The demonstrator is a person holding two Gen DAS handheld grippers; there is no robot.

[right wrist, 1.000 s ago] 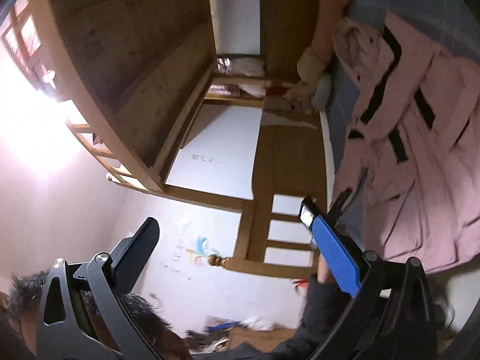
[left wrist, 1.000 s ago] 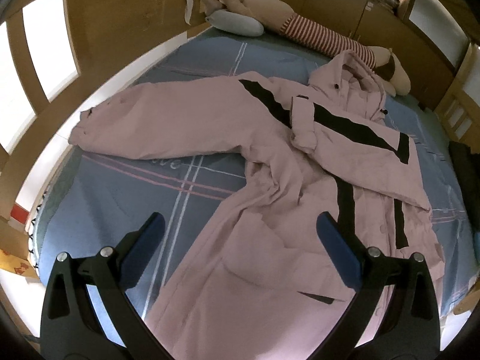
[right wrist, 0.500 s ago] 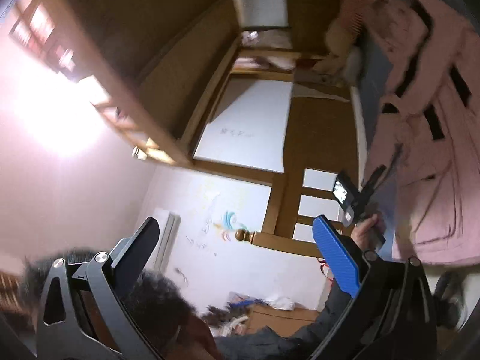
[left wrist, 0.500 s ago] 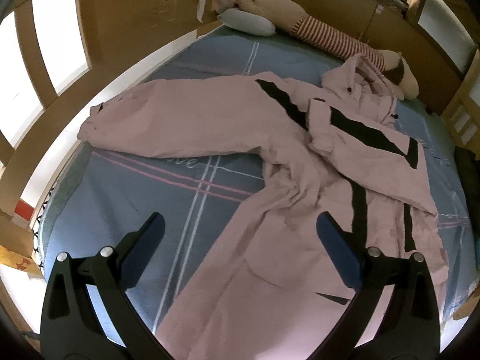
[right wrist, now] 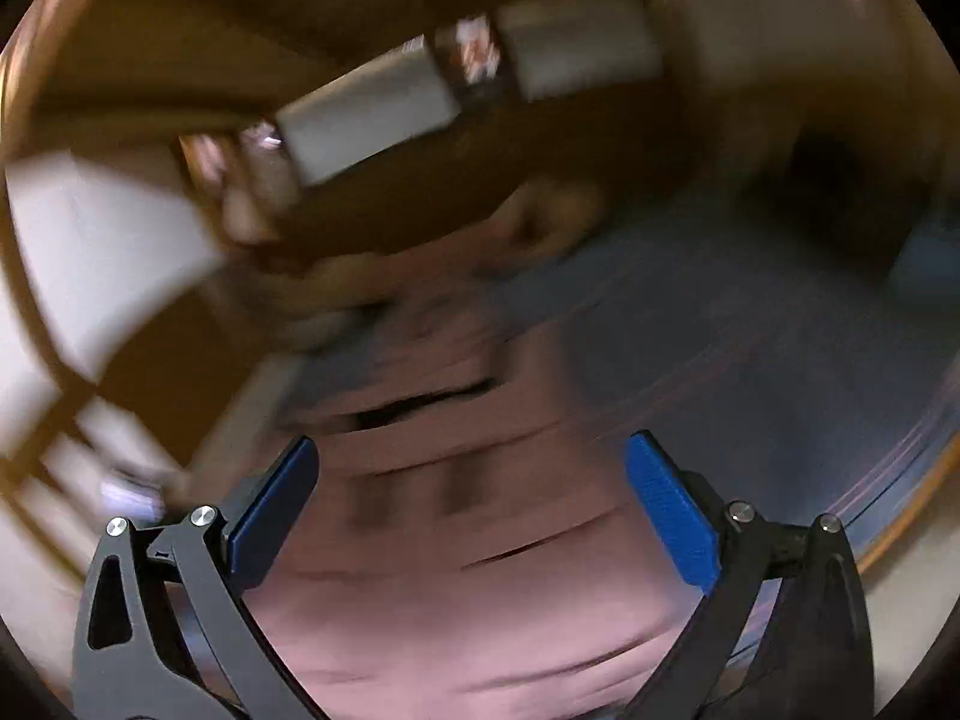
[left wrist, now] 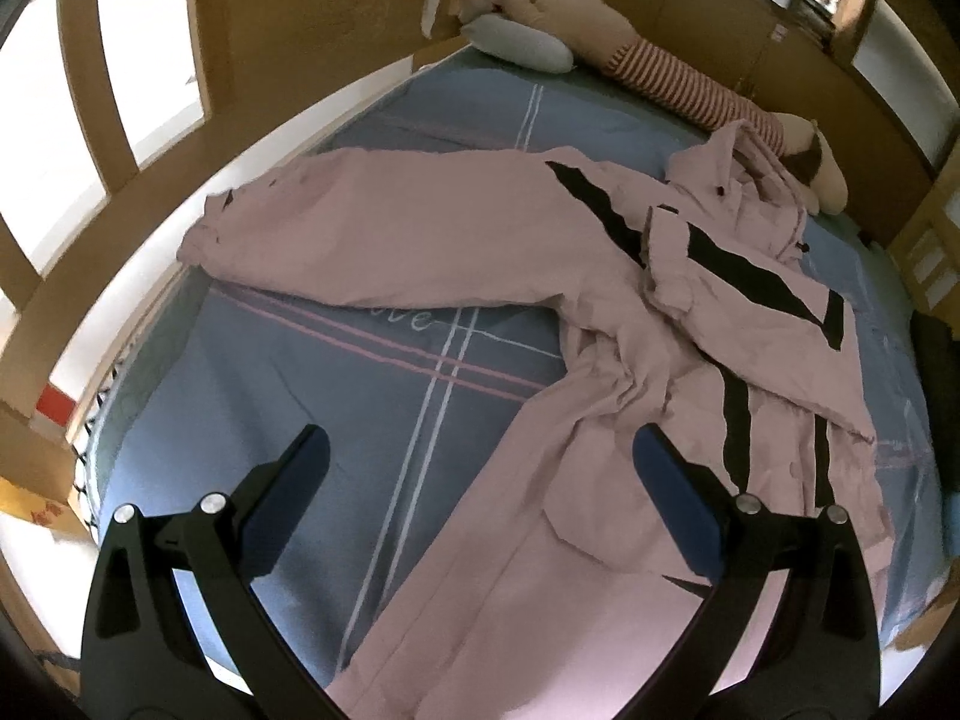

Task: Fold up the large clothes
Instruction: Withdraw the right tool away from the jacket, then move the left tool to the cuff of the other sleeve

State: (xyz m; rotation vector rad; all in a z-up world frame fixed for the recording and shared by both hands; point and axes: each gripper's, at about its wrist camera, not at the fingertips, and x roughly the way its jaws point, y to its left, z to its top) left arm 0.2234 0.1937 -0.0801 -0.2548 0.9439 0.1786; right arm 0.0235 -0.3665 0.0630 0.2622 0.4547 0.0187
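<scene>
A long pink coat (left wrist: pixel 600 324) with black stripes lies spread on the blue bed sheet (left wrist: pixel 336 396). One sleeve stretches to the left edge; the other is folded across the chest. My left gripper (left wrist: pixel 480 462) hovers open above the coat's lower left side, holding nothing. In the right wrist view, which is heavily blurred, the pink coat (right wrist: pixel 468 540) fills the lower middle. My right gripper (right wrist: pixel 468 468) is open over it, with nothing between its fingers.
A long plush toy (left wrist: pixel 660 66) with a striped middle and a grey pillow (left wrist: pixel 516 48) lie at the head of the bed. Wooden bed rails (left wrist: pixel 102 78) run along the left side and back. A dark item (left wrist: pixel 936 348) sits at the right edge.
The left view has drifted slightly left and lower over the bed. The right gripper has swung round fast from facing the room and a person to facing the coat.
</scene>
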